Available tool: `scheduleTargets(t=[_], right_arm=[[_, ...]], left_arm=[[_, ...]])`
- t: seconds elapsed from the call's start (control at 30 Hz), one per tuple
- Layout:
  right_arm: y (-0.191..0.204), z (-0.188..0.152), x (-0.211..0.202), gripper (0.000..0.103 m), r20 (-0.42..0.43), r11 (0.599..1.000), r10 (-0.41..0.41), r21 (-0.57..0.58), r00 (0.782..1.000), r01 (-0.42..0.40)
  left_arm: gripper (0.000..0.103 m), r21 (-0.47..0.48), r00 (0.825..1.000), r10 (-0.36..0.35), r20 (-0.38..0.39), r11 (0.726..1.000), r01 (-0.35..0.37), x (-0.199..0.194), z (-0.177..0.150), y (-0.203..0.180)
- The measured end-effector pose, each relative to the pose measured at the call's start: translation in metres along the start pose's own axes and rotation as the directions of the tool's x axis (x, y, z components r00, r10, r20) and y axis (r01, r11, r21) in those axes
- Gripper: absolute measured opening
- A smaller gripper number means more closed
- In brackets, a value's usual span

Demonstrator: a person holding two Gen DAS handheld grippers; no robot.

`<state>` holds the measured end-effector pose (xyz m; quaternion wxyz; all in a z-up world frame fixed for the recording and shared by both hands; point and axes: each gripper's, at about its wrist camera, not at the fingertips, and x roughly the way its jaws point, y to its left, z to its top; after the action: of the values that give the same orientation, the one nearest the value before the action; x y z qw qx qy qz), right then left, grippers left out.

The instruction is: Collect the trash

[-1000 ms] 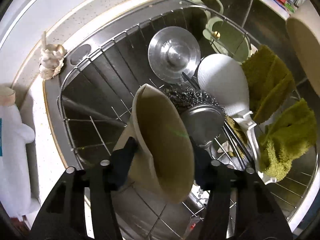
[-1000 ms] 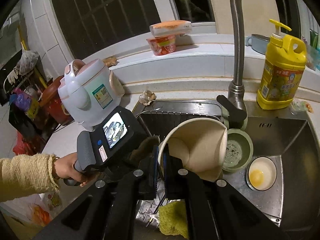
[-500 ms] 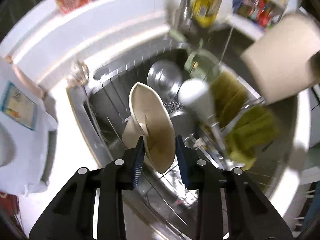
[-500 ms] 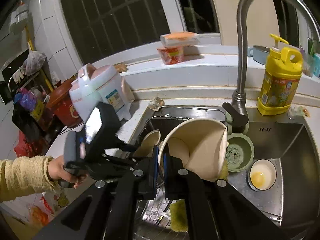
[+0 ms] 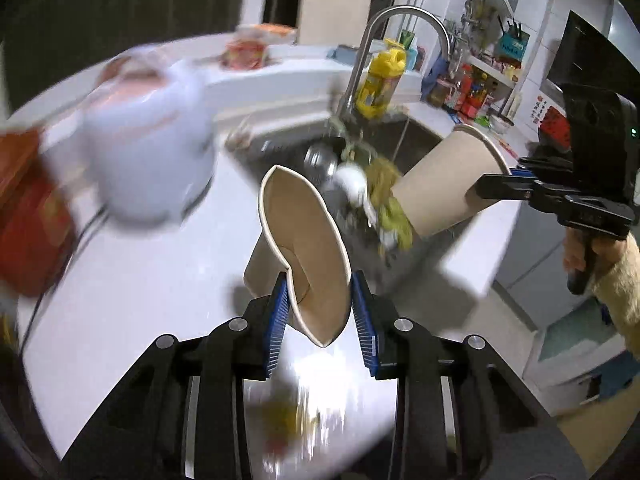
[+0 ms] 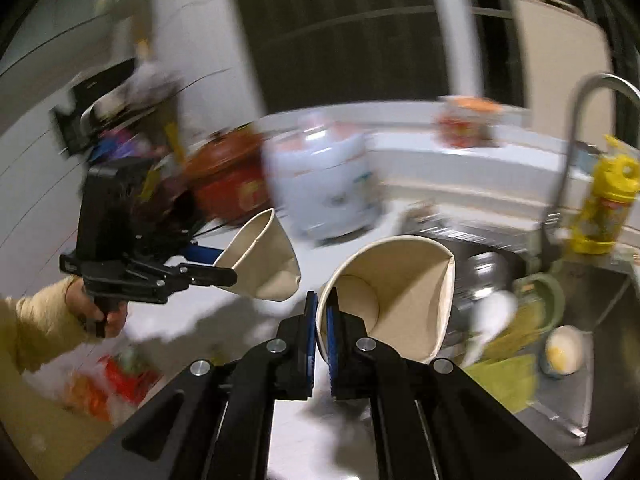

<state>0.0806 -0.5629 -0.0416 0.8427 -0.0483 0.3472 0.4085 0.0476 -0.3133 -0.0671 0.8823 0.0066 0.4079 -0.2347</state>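
Both paper cups are off the sink [image 5: 416,132] and in the air over the white counter [image 5: 152,280].

Left gripper [image 5: 323,320]: pads clamped on the left cup [image 5: 304,248], pressing its wall from both sides. The cup is squashed; its rim is folded to a pointed oval and creased at the left pad.

Right gripper [image 6: 322,322]: fingers together, pinching only the rim wall of the right cup [image 6: 396,296], one pad inside and one outside. This cup keeps its round mouth and lies tilted, mouth toward the camera.

The surroundings are smeared in both views, which fits fast carrying. The rice cooker [image 6: 320,188] and red pot [image 6: 224,180] stand on the counter beside the path. What looks like a bag of wrappers [image 6: 108,384] lies low at the left; it is too blurred to say more.

Risks, judged from this:
- The right grip holds one thin paper edge. A quick swing could tear the rim or let the cup pivot and slip out.
- The crushed left cup could spring or slide from the pads if the squeeze eases.
- Any liquid left inside would spill on the counter; neither view shows any.
- The cups travel near each other, and a knock could dislodge one.
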Motion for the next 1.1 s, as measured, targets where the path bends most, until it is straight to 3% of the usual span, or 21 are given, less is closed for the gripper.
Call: scheduleTargets(t=[0.1,0.27,0.37,0.53,0.63,0.7,0.73,0.77,0.8,0.83,0.9,0.97,1.1], right_arm=[[0.078,-0.033,0.025,0.004,-0.113,0.997,0.066,-0.034,0.991,-0.07],[0.185,-0.099,0.085,0.004,-0.286,0.985,0.174,0.043,0.942,-0.169],[0.227,-0.141,0.135,0.004,-0.359,0.977,0.212,0.112,0.909,-0.184],[0.259,-0.223,0.242,0.004,-0.458,0.984,0.17,0.128,0.873,-0.124],[0.26,-0.272,0.307,0.005,-0.48,0.991,0.117,0.11,0.869,-0.073],[0.26,-0.297,0.344,0.006,-0.482,0.996,0.084,0.075,0.872,-0.055],[0.261,-0.311,0.364,0.008,-0.482,0.999,0.038,0.03,0.875,-0.027],[0.259,-0.321,0.382,0.027,-0.496,1.0,0.009,0.012,0.868,-0.003],[0.257,-0.335,0.402,0.059,-0.519,0.999,-0.03,-0.004,0.854,0.033],[0.255,-0.342,0.412,0.064,-0.525,0.999,-0.052,-0.015,0.849,0.052],[0.252,-0.356,0.432,0.056,-0.56,0.997,-0.074,-0.024,0.825,0.073],[0.25,-0.357,0.433,0.056,-0.57,0.995,-0.079,-0.001,0.818,0.096],[0.244,-0.333,0.397,0.062,-0.529,0.991,-0.092,0.036,0.844,0.131]], left_arm=[[0.031,-0.029,0.997,-0.013,-0.076,1.0,0.011,-0.045,-0.083,0.006],[0.032,-0.098,0.975,-0.055,-0.216,0.995,0.034,-0.079,-0.207,0.021],[0.032,-0.135,0.955,-0.055,-0.292,0.991,0.015,-0.067,-0.268,0.036],[0.032,-0.297,0.908,-0.094,-0.408,0.954,-0.034,0.009,-0.385,0.088],[0.032,-0.331,0.896,-0.058,-0.44,0.938,-0.101,0.06,-0.439,0.115],[0.041,-0.343,0.882,-0.033,-0.47,0.928,-0.148,0.095,-0.466,0.13],[0.059,-0.344,0.869,-0.012,-0.495,0.921,-0.183,0.115,-0.481,0.139],[0.079,-0.348,0.853,0.007,-0.521,0.911,-0.22,0.133,-0.495,0.149],[0.082,-0.343,0.837,0.033,-0.546,0.903,-0.26,0.145,-0.506,0.156],[0.082,-0.339,0.82,0.049,-0.571,0.895,-0.289,0.156,-0.513,0.164],[0.082,-0.354,0.806,0.07,-0.587,0.873,-0.334,0.16,-0.527,0.173],[0.082,-0.37,0.802,0.097,-0.589,0.85,-0.374,0.155,-0.527,0.179],[0.082,-0.379,0.833,0.142,-0.534,0.841,-0.386,0.111,-0.502,0.167]])
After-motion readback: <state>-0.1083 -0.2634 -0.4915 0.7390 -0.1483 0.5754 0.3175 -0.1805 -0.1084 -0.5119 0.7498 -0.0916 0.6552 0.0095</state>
